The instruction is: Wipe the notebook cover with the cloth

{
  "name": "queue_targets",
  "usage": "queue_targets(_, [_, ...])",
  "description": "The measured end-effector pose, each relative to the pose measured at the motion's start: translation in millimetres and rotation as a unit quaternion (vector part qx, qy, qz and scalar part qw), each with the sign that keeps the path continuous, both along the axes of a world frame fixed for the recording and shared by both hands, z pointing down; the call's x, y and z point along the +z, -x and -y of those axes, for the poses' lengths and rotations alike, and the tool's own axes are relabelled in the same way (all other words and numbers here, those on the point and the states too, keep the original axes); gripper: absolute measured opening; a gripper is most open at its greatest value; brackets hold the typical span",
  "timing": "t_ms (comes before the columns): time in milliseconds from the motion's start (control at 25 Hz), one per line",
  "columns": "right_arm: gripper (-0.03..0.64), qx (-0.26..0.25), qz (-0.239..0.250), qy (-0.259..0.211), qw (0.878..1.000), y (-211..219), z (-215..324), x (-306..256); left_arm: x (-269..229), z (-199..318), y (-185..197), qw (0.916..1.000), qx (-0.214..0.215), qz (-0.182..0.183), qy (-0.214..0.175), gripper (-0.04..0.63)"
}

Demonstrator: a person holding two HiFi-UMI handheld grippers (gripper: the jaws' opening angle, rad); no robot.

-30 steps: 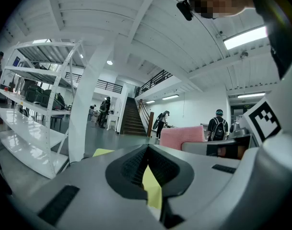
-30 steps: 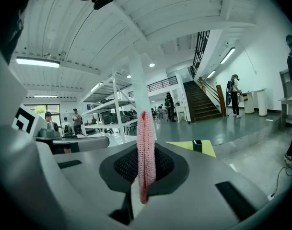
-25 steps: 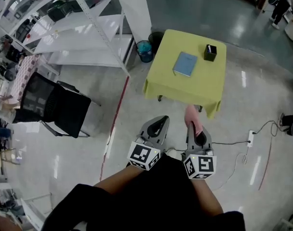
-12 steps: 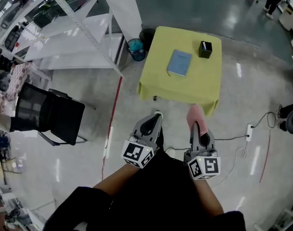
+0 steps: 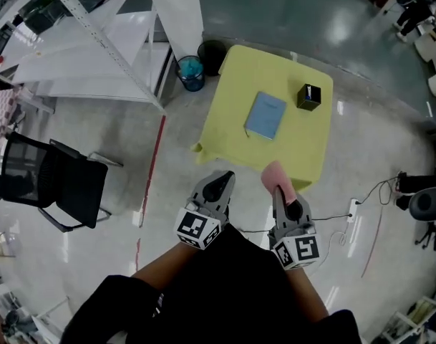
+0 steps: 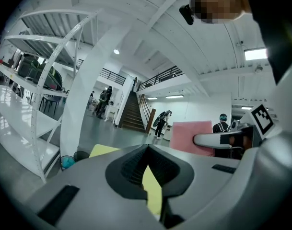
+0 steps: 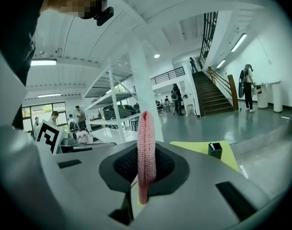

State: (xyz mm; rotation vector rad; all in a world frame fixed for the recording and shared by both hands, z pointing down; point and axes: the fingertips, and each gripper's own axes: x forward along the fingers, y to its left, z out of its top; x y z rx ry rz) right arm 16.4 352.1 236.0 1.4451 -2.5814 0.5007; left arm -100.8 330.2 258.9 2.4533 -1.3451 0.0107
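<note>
Head view | right tool (image 5: 278,190) pinching cloth (image 5: 274,173) | notebook (image 5: 265,116) well inside table (image 5: 230,100) edges

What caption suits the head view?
Facing a yellow table with a blue notebook: right gripper holds pink cloth, left gripper shut, empty.

Grey grippers (image 5: 223,175), black-white marker cubes (image 5: 197,228), black clothing (image 5: 225,292).

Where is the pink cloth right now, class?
In the head view the pink cloth sits lower centre-right, clamped upright in the right hand-held gripper, just before the near edge of the yellow table.
</note>
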Motion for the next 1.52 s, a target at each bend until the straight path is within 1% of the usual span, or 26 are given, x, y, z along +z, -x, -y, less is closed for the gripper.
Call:
queue_targets(80, [0.037,0.01,-0.006,0.004,1.0,8,36,-4,-2,32,12,1.0,0.001,0.005,-0.003,0.008])
queue_targets(160, [0.037,0.036,-0.018,0.007,0.999,10,69,-8,-3,61,24,1.0,0.002,0.005,-0.003,0.008])
queue_targets(240, [0.037,0.052,-0.019,0.015,0.998,15,96,-8,-1,88,36,1.0,0.008,0.002,0.001,0.008])
queue_targets(400, [0.037,0.042,-0.002,0.029,0.999,30,140,0,0,137,58,0.9999,0.012,0.003,-0.002,0.008])
queue_targets(480, [0.037,0.042,0.004,0.035,0.999,38,157,0,2,157,64,0.9999,0.014,0.003,-0.002,0.008])
queue_targets(560, [0.037,0.04,0.022,0.037,0.998,47,170,-4,6,171,65,0.9997,0.023,0.005,0.0,0.008])
queue_targets(680, [0.037,0.04,0.039,0.034,0.998,57,188,-8,16,191,61,0.999,0.042,0.012,0.004,0.008])
queue_targets(800, [0.037,0.053,0.034,0.048,0.997,49,203,6,23,207,57,0.9991,0.04,0.012,0.01,0.008])
queue_targets(880, [0.037,0.059,0.028,0.062,0.996,40,211,21,25,218,60,0.9995,0.028,0.011,0.012,0.008])
queue_targets(960, [0.037,0.065,0.039,0.083,0.994,31,223,38,28,231,63,0.9997,0.015,0.008,0.015,0.008])
queue_targets(1040, [0.037,0.065,0.05,0.116,0.99,24,233,56,30,238,62,0.9998,0.01,0.008,0.017,0.008])
queue_targets(1160, [0.037,0.048,0.084,0.157,0.983,19,249,81,36,247,50,0.9995,0.015,0.022,0.017,0.008])
queue_targets(1280, [0.037,0.024,0.109,0.172,0.979,17,270,97,43,260,33,0.9992,0.014,0.03,0.023,0.008])
queue_targets(1360, [0.037,0.011,0.117,0.184,0.976,15,286,111,49,271,21,0.9989,0.009,0.034,0.031,0.008])
queue_targets(1520, [0.037,-0.016,0.115,0.211,0.971,11,324,145,71,297,-1,0.9974,-0.005,0.046,0.056,0.008])
